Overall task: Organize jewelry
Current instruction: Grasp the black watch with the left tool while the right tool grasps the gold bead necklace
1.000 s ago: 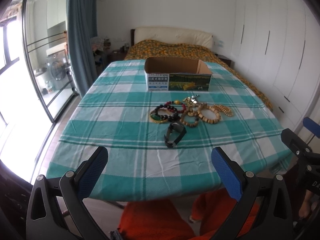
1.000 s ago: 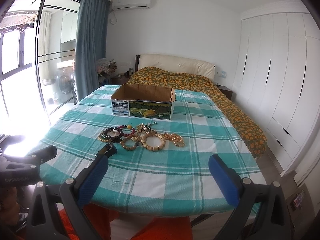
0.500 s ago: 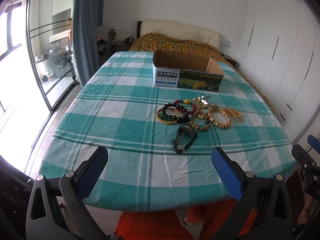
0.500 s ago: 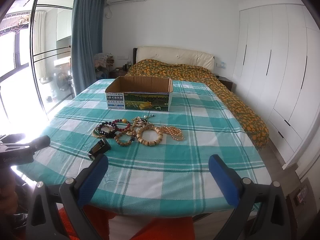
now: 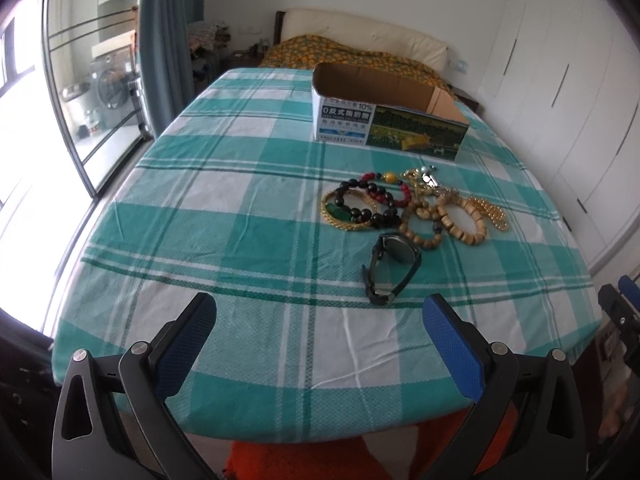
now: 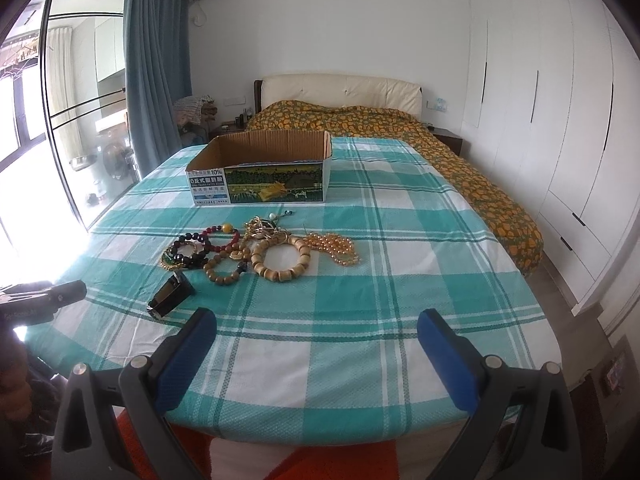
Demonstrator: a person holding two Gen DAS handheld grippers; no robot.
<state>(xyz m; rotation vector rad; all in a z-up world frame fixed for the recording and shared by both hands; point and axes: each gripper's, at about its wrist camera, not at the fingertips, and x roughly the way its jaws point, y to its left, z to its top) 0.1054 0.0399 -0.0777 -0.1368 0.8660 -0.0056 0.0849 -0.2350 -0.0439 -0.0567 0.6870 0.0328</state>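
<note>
The left gripper [image 5: 320, 328] hangs over the near edge of the table [image 5: 240, 216], its blue-padded jaws spread wide with nothing between them, and it points toward the black wristwatch [image 5: 394, 268], the piece lying nearest that edge; my guess is that the watch is the first pick, since it sits apart from the tangle and offers a firm strap to pinch. Just beyond the watch, around the middle of the checked cloth, the rest of the jewelry lies in a loose heap: a dark bead bracelet [image 5: 360, 206] with a green stone and a gold bangle on the left, a red and black strand behind it, two wooden bead bracelets [image 5: 460, 220] touching and partly overlapping, and a string of amber beads [image 5: 494, 214] trailing toward the right edge. A small cluster of gold chain and a pearl sits at the back of the heap; how it is knotted I cannot tell. Toward the far edge stands the open cardboard box [image 6: 260, 176], seemingly the place meant for the pieces; no jewelry shows inside it. The right gripper [image 6: 316, 332] waits over the near edge too, released and unloaded.
</note>
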